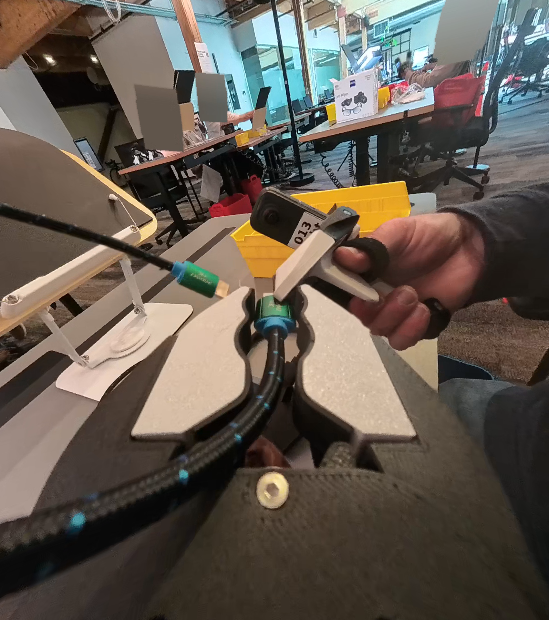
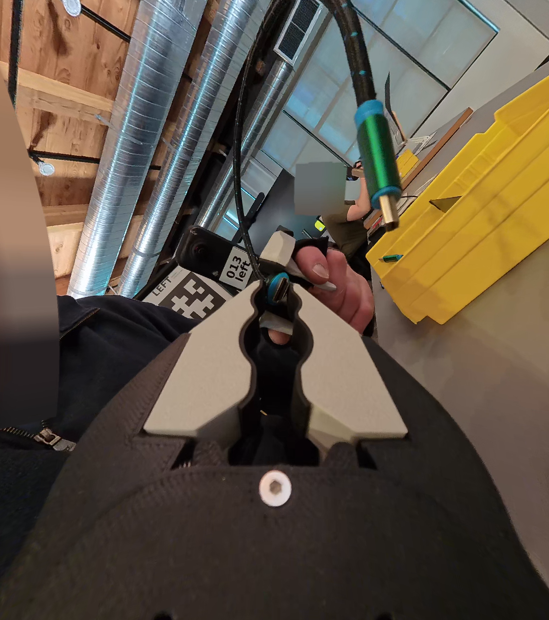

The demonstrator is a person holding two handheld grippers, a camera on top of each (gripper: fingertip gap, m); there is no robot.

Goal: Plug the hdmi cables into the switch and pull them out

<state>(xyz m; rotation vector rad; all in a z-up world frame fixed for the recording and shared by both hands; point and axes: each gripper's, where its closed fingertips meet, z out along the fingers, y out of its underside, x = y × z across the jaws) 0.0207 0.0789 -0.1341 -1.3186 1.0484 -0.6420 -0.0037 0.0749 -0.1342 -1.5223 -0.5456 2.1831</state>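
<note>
Centre of the left wrist view: the left gripper (image 1: 275,310) has its fingers clamped on a green HDMI plug (image 1: 272,310), braided cable (image 1: 233,432) curling off to the lower left. The right gripper (image 1: 280,288) noses in from the right, tip touching that plug. In the right wrist view its fingertips sit either side of the plug's metal end (image 2: 278,288); gripped or merely beside it, I cannot tell. The cable's other plug (image 1: 199,278) dangles free at centre left. A yellow bin (image 1: 333,214) sits behind, and no switch is in view. I'd call this a handover or regrip; next, aim the plug at a port.
</note>
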